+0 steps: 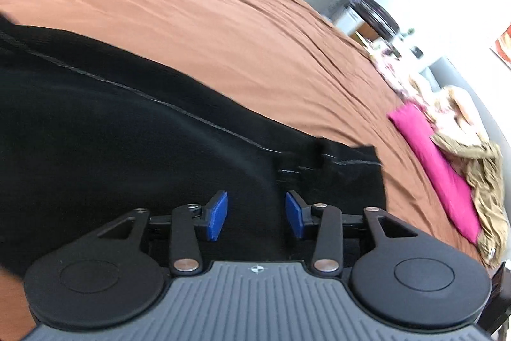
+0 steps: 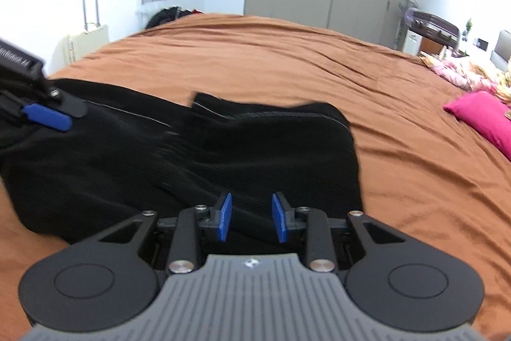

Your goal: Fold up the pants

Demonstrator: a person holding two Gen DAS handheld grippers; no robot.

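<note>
Black pants (image 2: pixel 198 149) lie rumpled on the brown bedspread (image 2: pixel 287 59), waistband toward 12 o'clock. Left gripper (image 1: pixel 256 214): jaws apart, over the fabric, nothing between the pads. Right gripper (image 2: pixel 252 218): jaws apart, above the near edge of the pants. Pink pillow (image 2: pixel 485 117) at 3 o'clock.

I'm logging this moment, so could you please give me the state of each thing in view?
black pants: rumpled on the bed, not neatly folded.
left gripper: open over the pants, holding nothing.
right gripper: open over the pants, holding nothing.
brown bedspread: spread out, lightly wrinkled.
pink pillow: lying at the bed's right edge.
</note>
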